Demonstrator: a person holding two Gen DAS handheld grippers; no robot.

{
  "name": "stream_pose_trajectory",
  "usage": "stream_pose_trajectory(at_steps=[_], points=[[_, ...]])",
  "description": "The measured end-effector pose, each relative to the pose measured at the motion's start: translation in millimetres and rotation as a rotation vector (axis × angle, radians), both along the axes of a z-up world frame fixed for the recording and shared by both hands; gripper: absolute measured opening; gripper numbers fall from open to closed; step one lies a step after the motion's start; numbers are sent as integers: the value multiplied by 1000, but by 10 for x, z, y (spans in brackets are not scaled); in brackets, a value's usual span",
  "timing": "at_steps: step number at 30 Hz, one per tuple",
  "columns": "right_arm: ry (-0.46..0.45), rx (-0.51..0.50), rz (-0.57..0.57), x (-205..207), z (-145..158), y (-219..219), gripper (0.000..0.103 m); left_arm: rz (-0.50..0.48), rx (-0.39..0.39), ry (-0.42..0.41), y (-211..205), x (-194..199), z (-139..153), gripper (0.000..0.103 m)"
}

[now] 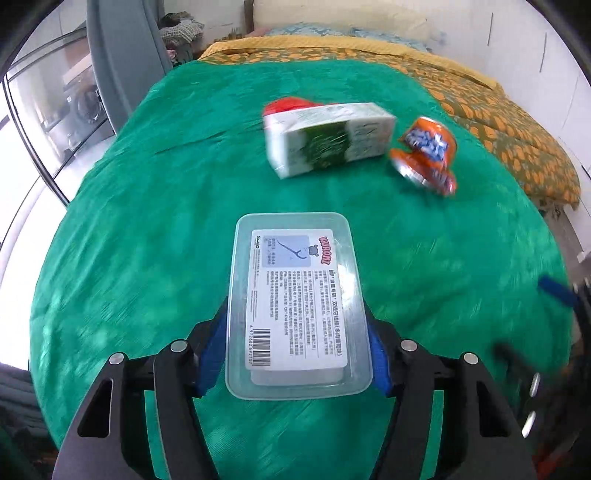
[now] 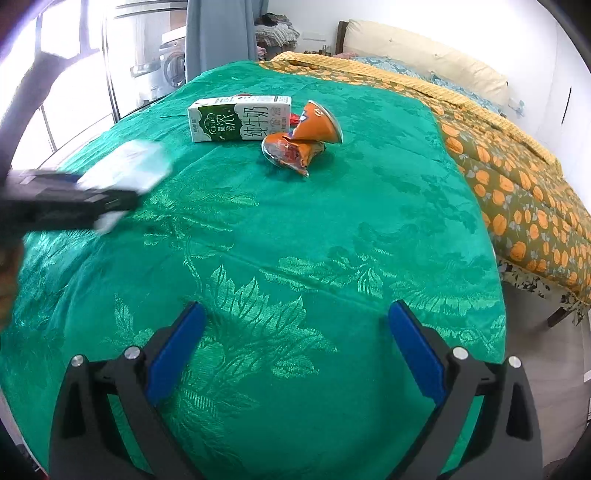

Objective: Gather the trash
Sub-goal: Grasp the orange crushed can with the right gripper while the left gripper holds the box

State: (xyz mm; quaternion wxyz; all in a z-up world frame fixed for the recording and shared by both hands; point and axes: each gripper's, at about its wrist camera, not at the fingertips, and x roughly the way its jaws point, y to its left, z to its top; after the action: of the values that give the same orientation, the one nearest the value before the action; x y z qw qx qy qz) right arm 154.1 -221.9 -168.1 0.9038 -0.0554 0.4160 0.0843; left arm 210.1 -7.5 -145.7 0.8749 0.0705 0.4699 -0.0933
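A clear plastic box (image 1: pixel 295 302) with a white printed label sits between the blue pads of my left gripper (image 1: pixel 297 332), which is shut on its two long sides over the green cloth. The same box (image 2: pixel 129 166) shows blurred at the left of the right wrist view, held by the left gripper (image 2: pixel 66 199). Further back lie a white and green milk carton (image 1: pixel 328 138) (image 2: pixel 240 118) on its side and a crushed orange can (image 1: pixel 424 155) (image 2: pixel 303 144) next to it. My right gripper (image 2: pixel 295 310) hovers open over bare cloth, nothing between its fingers.
A green patterned cloth (image 2: pixel 332 240) covers the near part of the bed. Beyond it and to the right lies an orange-flowered bedspread (image 2: pixel 517 192). Something red (image 1: pixel 288 105) peeks out behind the carton. A grey curtain (image 2: pixel 218 33) and a glass door stand at the back left.
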Motion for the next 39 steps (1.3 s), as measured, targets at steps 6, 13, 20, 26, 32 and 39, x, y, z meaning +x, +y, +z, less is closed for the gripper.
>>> stream_pose_trajectory(at_steps=[6,13,20,26,32,39], points=[[37,43,1,60,-5,-70,97,-15,-20,-2,327,-208,-57,65],[38,-28,45,306,89,31,97,11,-42,-35,429,-159,-136,90],[-75,-224,147,997,243,457,97,15,-36,-28,401,-124,-163,94],[-56,-282,159,1507,143,595,88,18,-38,-25,378,-82,-180,96],[-40,-53,50,1422,302,184,70,18,-38,-25,380,-79,-181,96],[77,403,71,748,429,-280,71,18,-38,-26,379,-78,-181,96]])
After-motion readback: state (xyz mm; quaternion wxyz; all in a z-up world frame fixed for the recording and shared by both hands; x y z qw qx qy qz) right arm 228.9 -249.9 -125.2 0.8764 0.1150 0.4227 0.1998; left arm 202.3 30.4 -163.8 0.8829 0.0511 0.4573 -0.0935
